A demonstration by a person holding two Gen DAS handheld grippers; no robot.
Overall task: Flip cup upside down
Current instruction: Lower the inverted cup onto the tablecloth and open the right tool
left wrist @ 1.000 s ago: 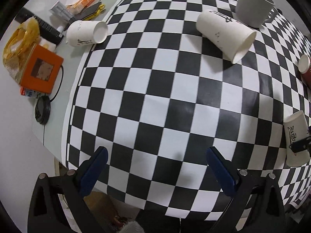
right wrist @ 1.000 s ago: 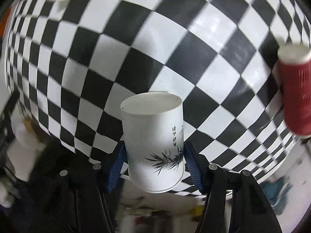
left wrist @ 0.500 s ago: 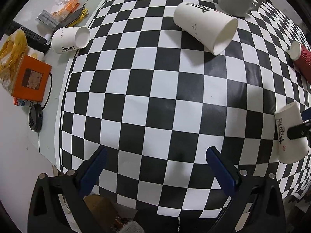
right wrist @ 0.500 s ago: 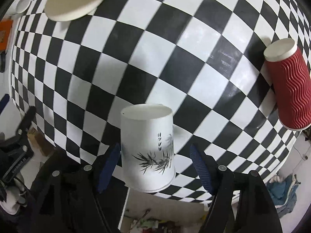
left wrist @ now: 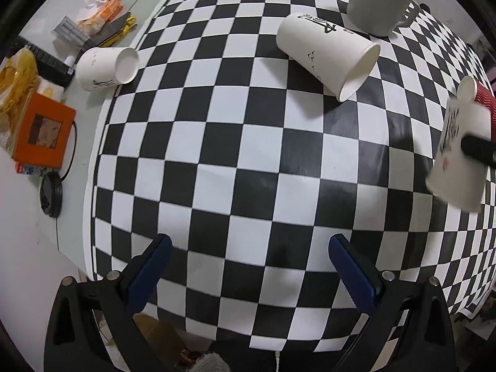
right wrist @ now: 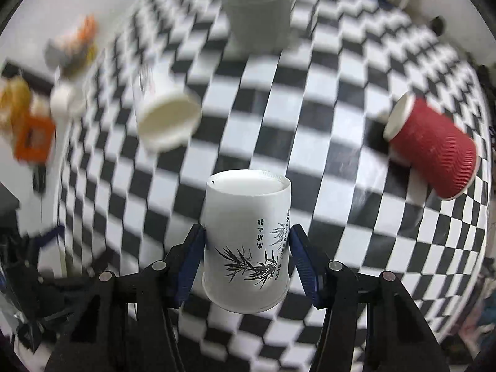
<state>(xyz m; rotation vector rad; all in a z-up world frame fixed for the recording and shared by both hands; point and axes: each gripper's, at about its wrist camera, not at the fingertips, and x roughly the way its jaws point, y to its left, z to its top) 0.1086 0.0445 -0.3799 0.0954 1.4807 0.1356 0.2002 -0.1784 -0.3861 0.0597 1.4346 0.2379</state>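
Note:
My right gripper (right wrist: pixel 246 248) is shut on a white paper cup with a bamboo print (right wrist: pixel 246 241), its closed base pointing away from me and its wide rim toward the camera, above the checkered cloth (right wrist: pixel 310 117). The same cup (left wrist: pixel 458 158) shows blurred at the right edge of the left wrist view, with a dark finger across it. My left gripper (left wrist: pixel 248 260) is open and empty above the near edge of the cloth (left wrist: pixel 217 155).
A large white paper cup (left wrist: pixel 328 52) lies on its side at the back, near a grey mug (left wrist: pixel 378 0). A red ribbed cup (right wrist: pixel 434 148) lies on its side at right. A small white cup (left wrist: pixel 105 68), an orange box (left wrist: pixel 40 130) and clutter sit left.
My right gripper has closed on the bamboo cup again and swung with it, so the view now looks across the table. The left gripper stays open, its view shifting slightly.

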